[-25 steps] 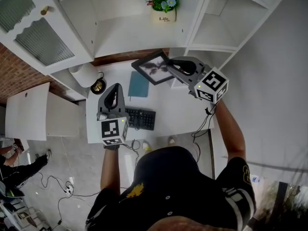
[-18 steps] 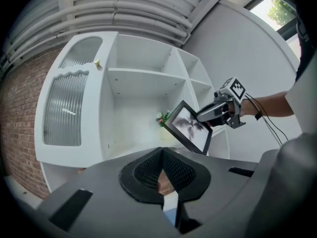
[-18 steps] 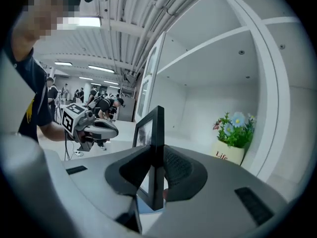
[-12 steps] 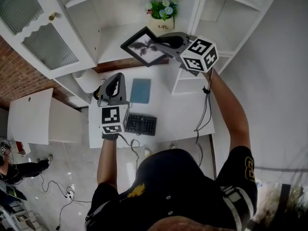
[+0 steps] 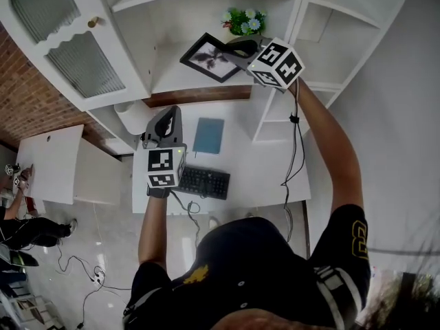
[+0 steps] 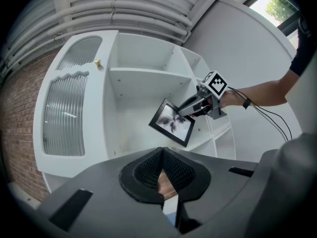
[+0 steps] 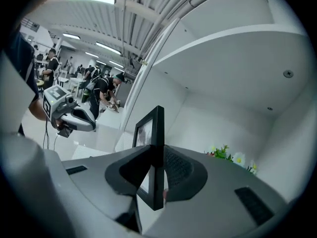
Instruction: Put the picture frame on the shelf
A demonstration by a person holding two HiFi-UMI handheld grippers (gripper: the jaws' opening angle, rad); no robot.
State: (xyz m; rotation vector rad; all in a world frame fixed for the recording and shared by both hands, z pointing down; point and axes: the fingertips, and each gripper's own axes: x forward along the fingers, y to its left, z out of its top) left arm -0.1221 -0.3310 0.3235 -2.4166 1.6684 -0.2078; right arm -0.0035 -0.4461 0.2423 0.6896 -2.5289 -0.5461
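The black picture frame (image 5: 208, 57) with a dark leaf print hangs tilted in front of the white shelf compartment (image 5: 175, 81), just left of the flower pot (image 5: 245, 20). My right gripper (image 5: 232, 50) is shut on the frame's right edge. In the right gripper view the frame (image 7: 154, 148) stands edge-on between the pads. From the left gripper view I see the frame (image 6: 173, 123) and the right gripper (image 6: 192, 107) before the shelf. My left gripper (image 5: 163, 124) hovers over the desk's left end, shut and holding nothing, with its tips (image 6: 162, 152) meeting.
On the white desk (image 5: 268, 170) lie a blue notebook (image 5: 208, 135) and a black keyboard (image 5: 201, 181). A cabinet door with ribbed glass (image 5: 75, 53) stands open at the left. Narrow side shelves (image 5: 323, 47) are to the right. People (image 7: 104, 90) work in the background.
The right gripper has carried the frame up from above the desk to the front of the shelf compartment, rolling as it went. The left gripper rose a little.
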